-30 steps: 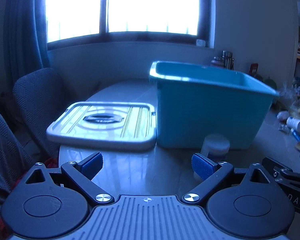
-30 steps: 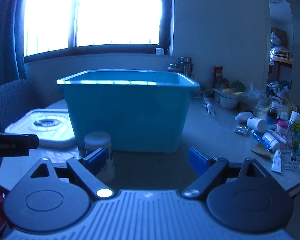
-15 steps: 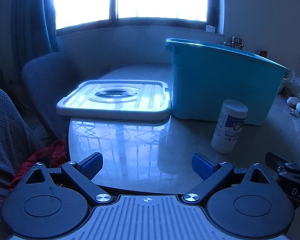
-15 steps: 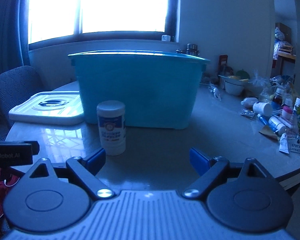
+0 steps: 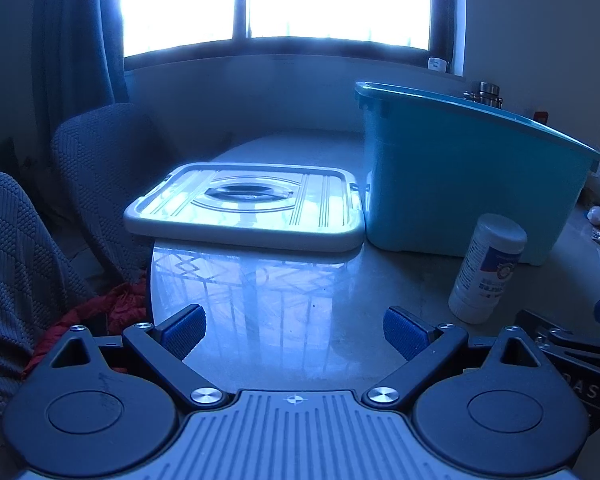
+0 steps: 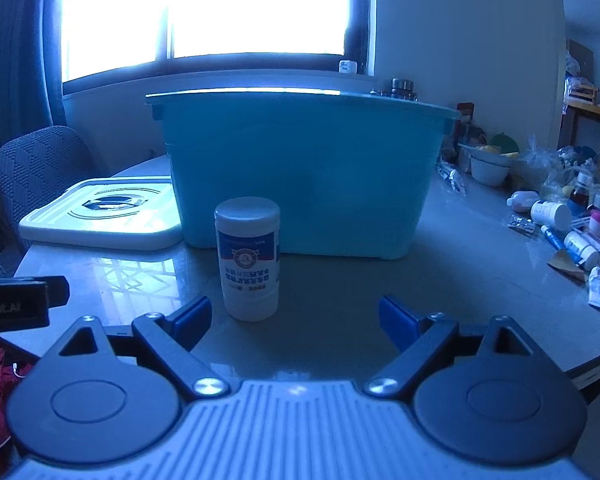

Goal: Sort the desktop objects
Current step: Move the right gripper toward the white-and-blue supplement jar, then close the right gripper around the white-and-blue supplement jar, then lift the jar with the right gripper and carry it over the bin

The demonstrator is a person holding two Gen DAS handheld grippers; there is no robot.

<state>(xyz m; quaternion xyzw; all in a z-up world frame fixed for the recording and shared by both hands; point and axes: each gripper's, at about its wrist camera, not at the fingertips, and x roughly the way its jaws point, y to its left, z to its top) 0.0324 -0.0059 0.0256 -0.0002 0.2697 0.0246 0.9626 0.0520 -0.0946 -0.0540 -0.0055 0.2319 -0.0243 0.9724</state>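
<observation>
Now that both grippers have dropped lower, the white bottle [image 6: 247, 258] shows fully, standing just before the blue bin [image 6: 300, 172]. The right gripper [image 6: 294, 320] and left gripper [image 5: 294, 332] gape empty, so a grab looks next.

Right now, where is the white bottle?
The white bottle stands upright on the table, just in front of the blue bin, ahead of the right gripper.

Bright window [image 5: 284, 0], blue curtain [image 5: 80, 40], grey chair [image 5: 100, 168]
</observation>
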